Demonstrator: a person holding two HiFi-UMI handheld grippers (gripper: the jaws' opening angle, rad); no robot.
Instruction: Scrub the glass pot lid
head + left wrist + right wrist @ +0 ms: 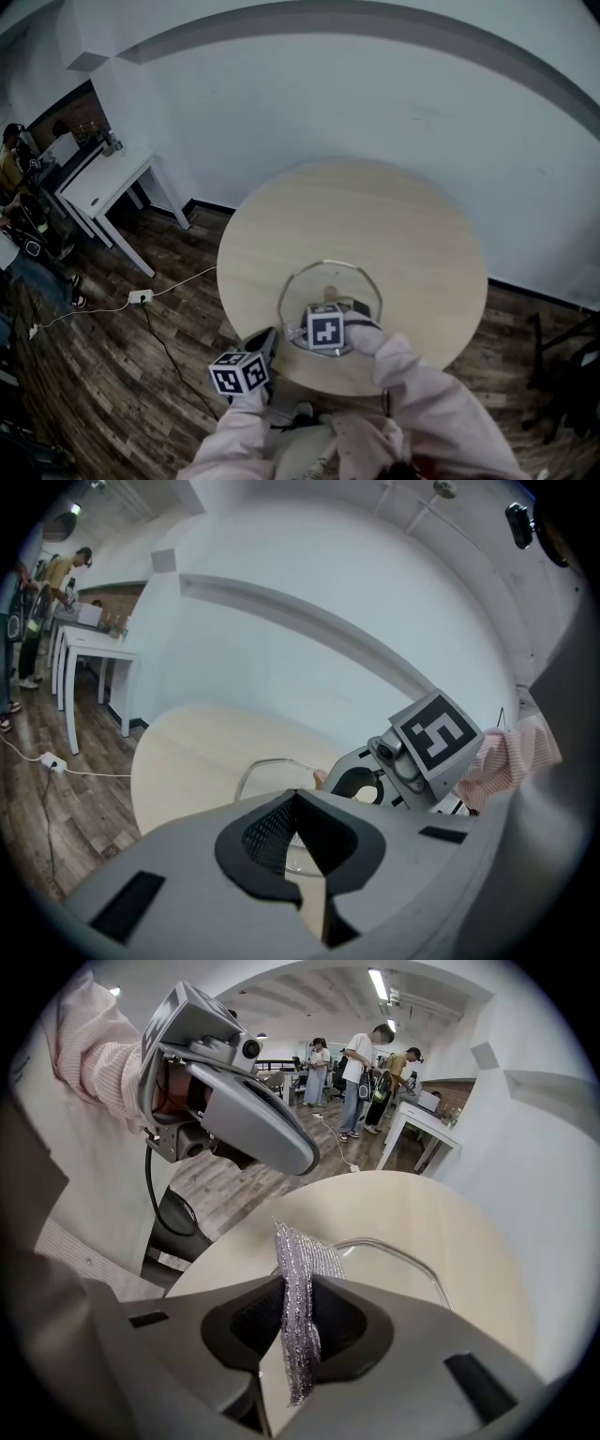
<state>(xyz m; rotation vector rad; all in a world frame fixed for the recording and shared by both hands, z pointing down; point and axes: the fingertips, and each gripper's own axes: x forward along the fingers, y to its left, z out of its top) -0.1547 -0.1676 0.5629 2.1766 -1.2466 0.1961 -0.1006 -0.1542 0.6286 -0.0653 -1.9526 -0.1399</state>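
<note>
Lid (317, 279) clear, flat; right hand-held gripper (298, 1288) pinches silvery scrubber (306, 1255); left hand-held gripper (295, 801) closed.

- The glass lid (323, 279) lies on the round tabletop (412, 234), near its front edge.
- The right claw (298, 1283) is over the lid, with a scrubbing pad (302, 1251) between its jaws.
- The left claw (296, 799) is at its left, by the tabletop's front edge.
- A small table (105, 183) stands far left, along the wall (375, 103).
</note>
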